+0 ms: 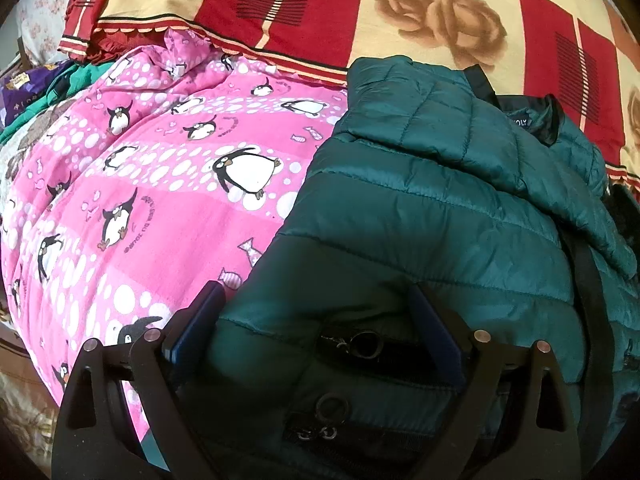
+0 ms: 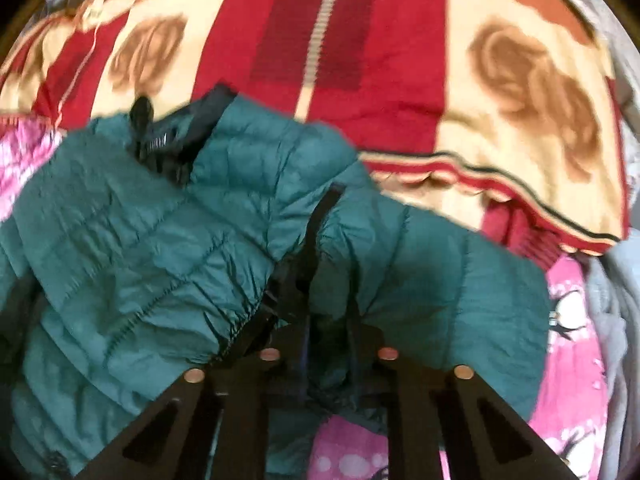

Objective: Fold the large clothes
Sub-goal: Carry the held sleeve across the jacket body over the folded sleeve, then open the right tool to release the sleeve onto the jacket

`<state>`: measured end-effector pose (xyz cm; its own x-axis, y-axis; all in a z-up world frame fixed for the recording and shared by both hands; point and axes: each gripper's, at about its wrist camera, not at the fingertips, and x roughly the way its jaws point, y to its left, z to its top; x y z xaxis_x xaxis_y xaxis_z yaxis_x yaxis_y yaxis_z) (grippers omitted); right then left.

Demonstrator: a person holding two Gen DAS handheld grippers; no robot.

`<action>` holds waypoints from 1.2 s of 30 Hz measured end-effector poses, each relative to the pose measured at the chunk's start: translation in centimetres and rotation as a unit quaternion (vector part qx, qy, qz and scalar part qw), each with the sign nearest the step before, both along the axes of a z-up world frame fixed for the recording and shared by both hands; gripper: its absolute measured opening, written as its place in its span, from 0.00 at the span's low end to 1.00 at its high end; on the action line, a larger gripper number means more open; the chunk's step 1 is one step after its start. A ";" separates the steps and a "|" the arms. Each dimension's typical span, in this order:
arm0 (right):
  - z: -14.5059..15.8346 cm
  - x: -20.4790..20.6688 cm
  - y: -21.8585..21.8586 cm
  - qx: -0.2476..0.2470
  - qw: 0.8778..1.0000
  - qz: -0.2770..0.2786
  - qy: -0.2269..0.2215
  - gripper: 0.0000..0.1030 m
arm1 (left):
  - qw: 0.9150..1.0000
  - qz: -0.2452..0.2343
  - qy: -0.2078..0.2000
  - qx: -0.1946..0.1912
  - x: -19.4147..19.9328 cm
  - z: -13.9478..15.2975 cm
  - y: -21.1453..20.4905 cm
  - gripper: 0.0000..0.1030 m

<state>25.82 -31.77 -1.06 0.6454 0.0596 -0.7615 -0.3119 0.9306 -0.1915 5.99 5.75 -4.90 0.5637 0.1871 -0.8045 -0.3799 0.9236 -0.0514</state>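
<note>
Left wrist view: jacket on bed, one gripper spread, one pinching

Left wrist view shows the green quilted jacket (image 1: 432,200) lying on the pink penguin sheet (image 1: 160,184), its collar end toward the red-and-cream rose blanket (image 1: 400,12) at the far side. The left gripper (image 1: 320,312) stands with jaws spread wide over the jacket's near hem and zip pulls; the pads press on nothing. Open pink sheet runs to the jacket's left, up to the bed's left edge. Right wrist view, blurred, shows the right gripper (image 2: 328,332) with jaws pressed together, pinching a bunched fold of the jacket (image 2: 160,240). Blanket's scalloped border (image 2: 500,184) lies just beyond the jacket; pink sheet shows at the right edge.
</note>
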 end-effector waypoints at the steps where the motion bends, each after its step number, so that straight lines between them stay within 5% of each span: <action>1: 0.7 -0.3 0.0 0.006 1.000 0.000 -0.007 0.12 | 1.000 0.000 0.000 0.001 0.0 0.0 0.0 0.90; 6: 6.8 -3.2 2.0 0.056 0.997 0.019 -0.053 0.11 | 1.000 0.002 0.000 0.007 0.0 0.0 -0.1 0.91; 13: 12.9 -6.3 11.1 0.150 0.983 0.088 -0.061 0.11 | 1.000 0.004 -0.002 0.018 -0.1 0.0 -0.4 0.92; 19: 10.9 -5.8 19.5 0.212 0.969 0.125 -0.024 0.11 | 1.000 0.004 -0.003 0.006 -0.3 0.0 -0.2 0.92; 28: 1.7 -3.6 26.5 0.232 0.958 0.156 0.059 0.14 | 1.000 0.006 -0.004 -0.002 -0.2 -0.1 0.0 0.93; 33: -0.1 -3.7 25.5 0.270 0.944 0.146 0.120 0.48 | 1.000 0.005 -0.006 -0.009 -0.2 -0.2 0.1 0.94; 36: 1.6 -5.1 23.4 0.280 0.942 0.147 0.112 0.48 | 1.000 0.004 -0.007 -0.016 -0.1 -0.3 0.3 0.94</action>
